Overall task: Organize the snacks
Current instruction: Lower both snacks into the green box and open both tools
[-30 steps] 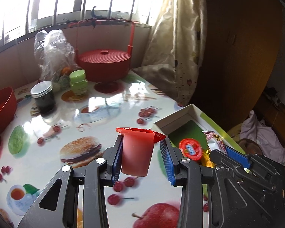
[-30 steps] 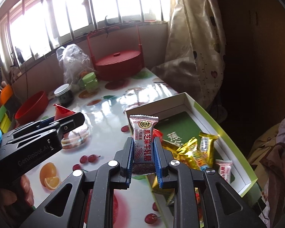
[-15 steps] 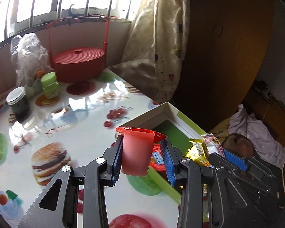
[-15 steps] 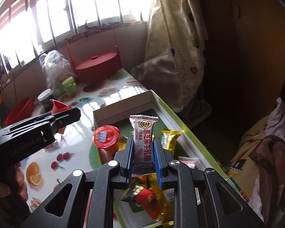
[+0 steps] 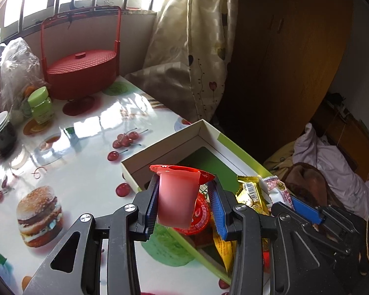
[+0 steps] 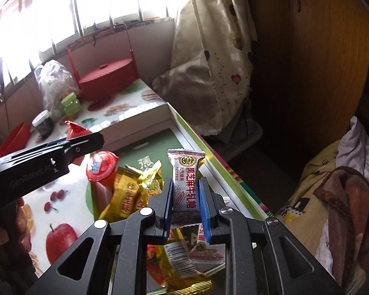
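My left gripper (image 5: pixel 184 204) is shut on a red jelly cup (image 5: pixel 178 196), held upright over the near left edge of the open cardboard box (image 5: pixel 160 151). My right gripper (image 6: pixel 186 205) is shut on a white nougat candy wrapper (image 6: pixel 187 179), held above the box (image 6: pixel 145 120). Inside the box lie another red jelly cup (image 6: pixel 101 166), gold wrapped snacks (image 6: pixel 130 189) and more white candies (image 6: pixel 204 253). The left gripper's body (image 6: pixel 37 159) shows at the left of the right wrist view; the right gripper's body (image 5: pixel 307 216) shows at the lower right of the left wrist view.
A red lidded basket with a tall handle (image 5: pixel 82 73), a green jar (image 5: pixel 40 105), a dark glass jar (image 5: pixel 1 132) and a plastic bag (image 5: pixel 14 68) stand at the table's far side. A curtain (image 5: pixel 204 49) hangs behind the box. The table's right edge runs along the box.
Both grippers have moved right and forward over the box with their snacks still held. The box and its contents now sit closer under them.
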